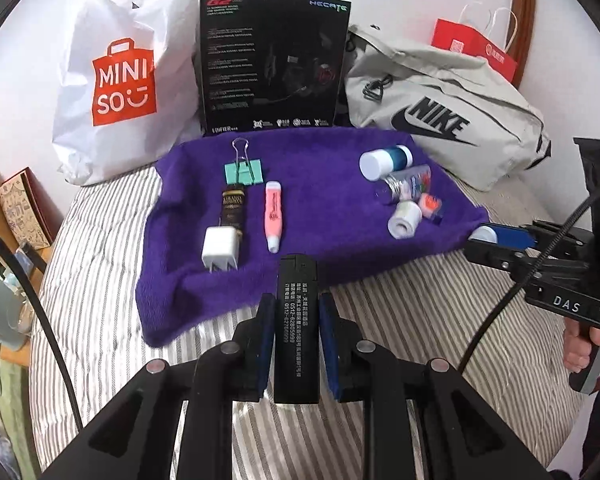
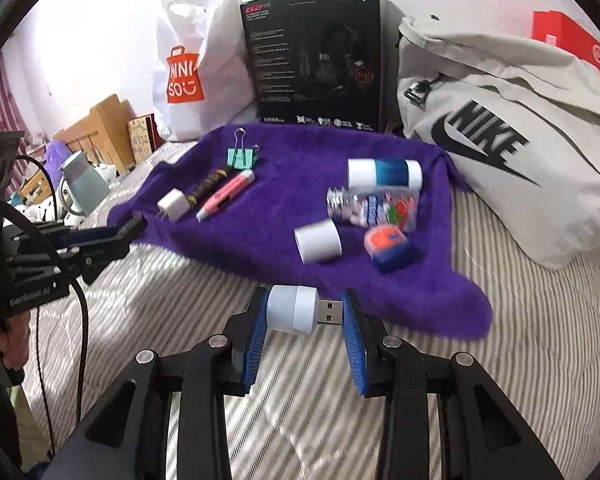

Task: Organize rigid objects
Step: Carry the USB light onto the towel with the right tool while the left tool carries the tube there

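Only one real container on the purple towel [image 1: 320, 184]: a clear bottle [image 2: 374, 206] lying on its side, mouth to the left, cap off, with small coloured pieces inside, not possible to identify. Counted on the towel: one mint binder clip [image 1: 243, 170], one pink highlighter [image 1: 273, 216], one white charger plug [image 1: 220, 250] with prongs toward the near side, one dark patterned tube [image 1: 232, 208] just behind the plug, one white-and-blue cylinder [image 2: 384, 174] lying across, one white cap [image 2: 318, 240], one orange and blue piece [image 2: 388, 248]. Left group long axes running near to far; right group in a loose cluster, touching each other. Left gripper [image 1: 294, 336] closed on a black rectangular bar [image 1: 296, 320] with white print, long axis pointing away toward the far side, above the near edge of the towel. Right gripper [image 2: 306, 330] fairly wide apart yet pressing a white USB light [image 2: 296, 310] end to end, long axis left to right, metal plug pointing right, over the striped bedding [image 2: 180, 320] just near of the towel. Behind the towel: one white shopping bag [image 1: 120, 72], one black headset box [image 1: 272, 64], one grey sports bag [image 1: 440, 108], contents not visible.
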Available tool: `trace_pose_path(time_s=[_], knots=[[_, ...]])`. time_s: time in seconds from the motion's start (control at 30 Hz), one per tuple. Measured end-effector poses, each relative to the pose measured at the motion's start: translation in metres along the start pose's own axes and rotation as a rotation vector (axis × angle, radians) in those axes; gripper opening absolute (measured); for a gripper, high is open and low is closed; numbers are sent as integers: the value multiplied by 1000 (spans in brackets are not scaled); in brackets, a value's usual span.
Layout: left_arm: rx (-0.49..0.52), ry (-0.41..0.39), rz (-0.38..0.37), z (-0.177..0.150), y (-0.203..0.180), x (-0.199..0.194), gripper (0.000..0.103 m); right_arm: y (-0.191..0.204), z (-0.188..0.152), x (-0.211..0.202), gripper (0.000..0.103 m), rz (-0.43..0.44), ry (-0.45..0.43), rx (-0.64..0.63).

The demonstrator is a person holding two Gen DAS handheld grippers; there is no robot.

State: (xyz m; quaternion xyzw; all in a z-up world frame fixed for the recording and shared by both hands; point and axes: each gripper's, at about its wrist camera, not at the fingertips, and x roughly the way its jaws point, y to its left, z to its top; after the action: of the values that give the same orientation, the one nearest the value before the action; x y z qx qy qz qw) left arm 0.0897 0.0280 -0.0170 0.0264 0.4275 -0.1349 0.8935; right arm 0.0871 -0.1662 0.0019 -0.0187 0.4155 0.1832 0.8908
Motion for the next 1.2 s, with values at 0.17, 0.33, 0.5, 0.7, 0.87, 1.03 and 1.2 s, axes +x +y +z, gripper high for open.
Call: trace_pose_path(time_s=[0.17, 0.33, 0.5, 0.7, 0.87, 1.03, 1.2], knots=[[-23, -3, 3, 6, 12, 1, 21, 11, 34, 22, 36, 14, -7, -61], [-50, 2, 26, 9, 32, 2, 21, 22, 62, 60, 36, 7, 44, -134], [-73, 4, 49, 13, 51, 5, 21, 35, 69, 104, 36, -10, 146, -196], [-91, 9, 38, 17, 62, 12, 21, 40, 63, 124, 36, -7, 184, -221], [-90, 12, 33, 21, 63, 17, 21, 36, 61, 122, 41, 10, 187, -222], [-79, 11, 22, 29, 58, 21, 21, 30, 59, 112, 48, -9, 189, -220], [-67, 14, 14, 39, 50, 29, 21, 26, 59, 94, 48, -13, 155, -217]])
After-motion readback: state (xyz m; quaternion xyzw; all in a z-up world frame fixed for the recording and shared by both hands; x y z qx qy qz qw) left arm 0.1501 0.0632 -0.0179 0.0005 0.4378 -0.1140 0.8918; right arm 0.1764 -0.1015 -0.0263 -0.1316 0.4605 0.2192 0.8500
